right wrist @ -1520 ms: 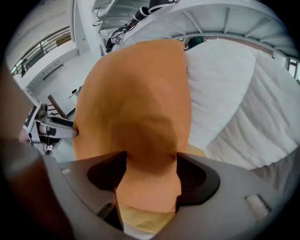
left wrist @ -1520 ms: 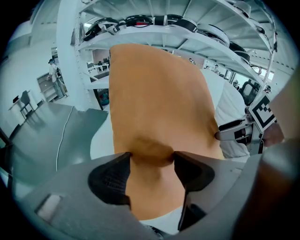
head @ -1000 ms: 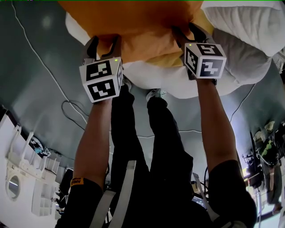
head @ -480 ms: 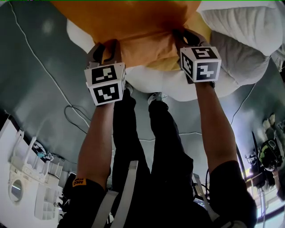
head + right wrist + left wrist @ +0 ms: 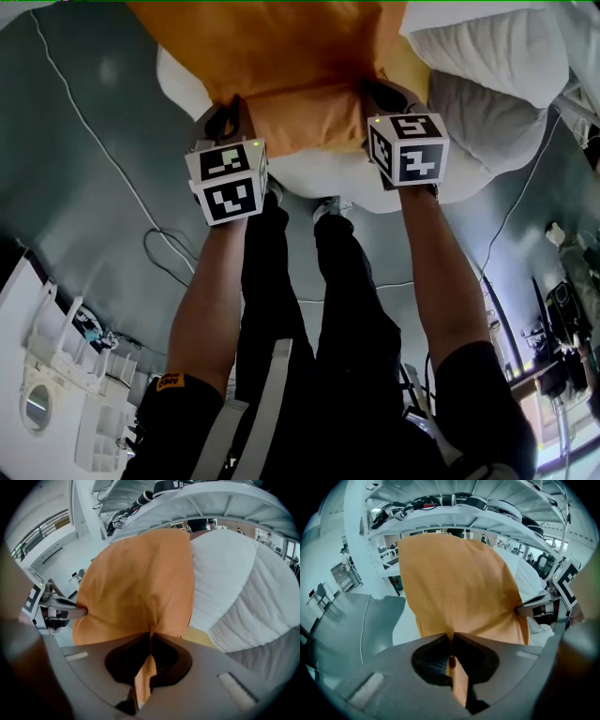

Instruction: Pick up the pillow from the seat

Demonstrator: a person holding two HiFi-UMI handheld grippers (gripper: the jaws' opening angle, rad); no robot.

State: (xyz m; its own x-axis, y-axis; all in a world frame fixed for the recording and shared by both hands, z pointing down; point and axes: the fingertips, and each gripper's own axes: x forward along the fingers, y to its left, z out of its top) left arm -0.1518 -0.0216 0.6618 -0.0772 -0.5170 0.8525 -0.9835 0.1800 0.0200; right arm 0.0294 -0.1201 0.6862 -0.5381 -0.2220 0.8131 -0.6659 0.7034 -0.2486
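Observation:
An orange pillow (image 5: pixel 281 56) lies at the top of the head view, over a white padded seat (image 5: pixel 328 173). My left gripper (image 5: pixel 228 112) is shut on the pillow's near left edge, and my right gripper (image 5: pixel 380 94) on its near right edge. Both pairs of jaws have just been closing, with orange fabric between them. In the left gripper view the pillow (image 5: pixel 459 588) rises ahead of the left gripper (image 5: pixel 452 637), a fold pinched between the pads. The right gripper view shows the same pinch by the right gripper (image 5: pixel 151 637) on the pillow (image 5: pixel 136 592).
A big white quilted cushion (image 5: pixel 487 47) lies right of the pillow, also in the right gripper view as the cushion (image 5: pixel 234 588). A thin cable (image 5: pixel 94 141) runs over the grey floor. A white rack (image 5: pixel 56 375) stands at lower left. The person's legs (image 5: pixel 309 309) stand below the seat.
Both grippers have closed on the pillow's near edge and moved up a little, drawing the orange fabric with them.

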